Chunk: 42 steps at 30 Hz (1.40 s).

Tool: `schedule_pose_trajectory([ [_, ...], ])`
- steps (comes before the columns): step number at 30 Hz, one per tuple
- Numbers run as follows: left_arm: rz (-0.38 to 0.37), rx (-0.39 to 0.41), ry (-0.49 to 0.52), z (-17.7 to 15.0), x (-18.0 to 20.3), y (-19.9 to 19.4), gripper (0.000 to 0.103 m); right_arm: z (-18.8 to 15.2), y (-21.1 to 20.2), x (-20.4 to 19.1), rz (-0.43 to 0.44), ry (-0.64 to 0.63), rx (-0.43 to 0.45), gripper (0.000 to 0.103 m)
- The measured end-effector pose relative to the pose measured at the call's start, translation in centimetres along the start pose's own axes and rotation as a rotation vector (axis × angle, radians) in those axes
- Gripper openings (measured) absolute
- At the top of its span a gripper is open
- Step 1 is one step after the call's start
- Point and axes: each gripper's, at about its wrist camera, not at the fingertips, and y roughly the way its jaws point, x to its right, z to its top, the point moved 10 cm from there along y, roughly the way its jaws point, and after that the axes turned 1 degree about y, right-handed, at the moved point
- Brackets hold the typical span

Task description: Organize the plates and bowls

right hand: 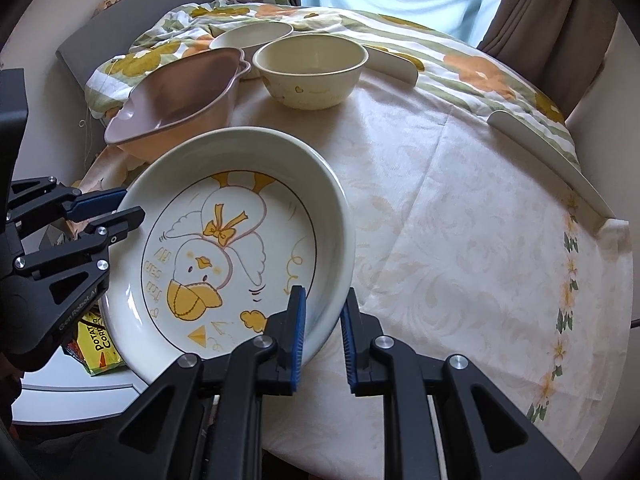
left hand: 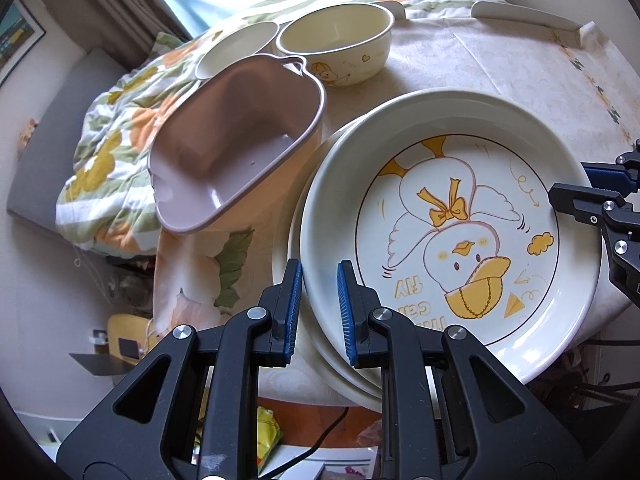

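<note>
- Straddling the left rim of the duck plate [left hand: 460,220] with the left claw [left hand: 319,268], opened only as wide as the rim and seemingly pressing on it from both sides.
- Pinching the opposite rim near the bottom of the right view with the right claw [right hand: 323,294], likewise narrowly opened with the rim filling the gap.
- Sitting low in the centre of both views, on top of a lower plate [left hand: 287,224], and overhanging the edge of the desk [right hand: 440,220] at lower left.
- Risking a slip: gripping a smooth glazed rim with small pads, so uneven squeezing or a jerk probably letting one side go.
- Risking a drop past the desk edge towards the snack packet [right hand: 98,344] below, with so much of the plate hanging over nothing.
- Possibly dragging the lower plate along, if a left pad is catching its rim too; hard to tell from here.
- Risking a knock against the pink tub [left hand: 240,140], just beside the plates at upper left, when swinging that way.
- Standing further back at top centre, the cream bowl [left hand: 340,40], well apart and less likely to be struck.
</note>
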Motion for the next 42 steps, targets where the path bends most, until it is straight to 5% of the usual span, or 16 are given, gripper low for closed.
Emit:
schedule_pose_trajectory([
  [12,0.01,0.003,-0.016,-0.1,-0.2,-0.2,0.016,0.0,0.1,-0.5,-0.066,-0.06,0.002,0.017],
  [24,-0.014,-0.001,-0.053,0.1,-0.6,-0.5,0.016,0.3,-0.3,0.0,-0.014,-0.019,0.001,0.017],
  [29,-0.014,0.075,-0.104,2.1,-1.9,-3.9,0.016,2.5,-3.3,1.3,0.02,0.015,0.07,0.017],
  [31,-0.007,0.122,-0.139,3.2,-2.8,-5.6,0.024,3.6,-4.6,1.9,0.056,0.04,0.086,0.017],
  [32,0.007,0.142,-0.16,3.7,-3.4,-6.5,0.053,4.0,-5.0,1.9,0.087,0.043,0.082,0.019],
  [33,0.027,0.16,-0.175,4.3,-4.0,-7.2,0.097,4.5,-5.5,1.9,0.115,0.036,0.085,0.037],
  [34,0.057,0.199,-0.196,4.8,-4.8,-8.3,0.102,5.1,-6.2,1.9,0.13,0.027,0.106,0.074],
  [36,0.07,0.256,-0.214,5.3,-5.5,-10.0,0.103,6.1,-7.3,1.6,0.186,0.015,0.151,0.102],
  [42,0.048,0.206,-0.328,5.0,-8.1,-10.4,0.103,8.4,-7.5,1.0,0.255,-0.015,0.174,0.102],
])
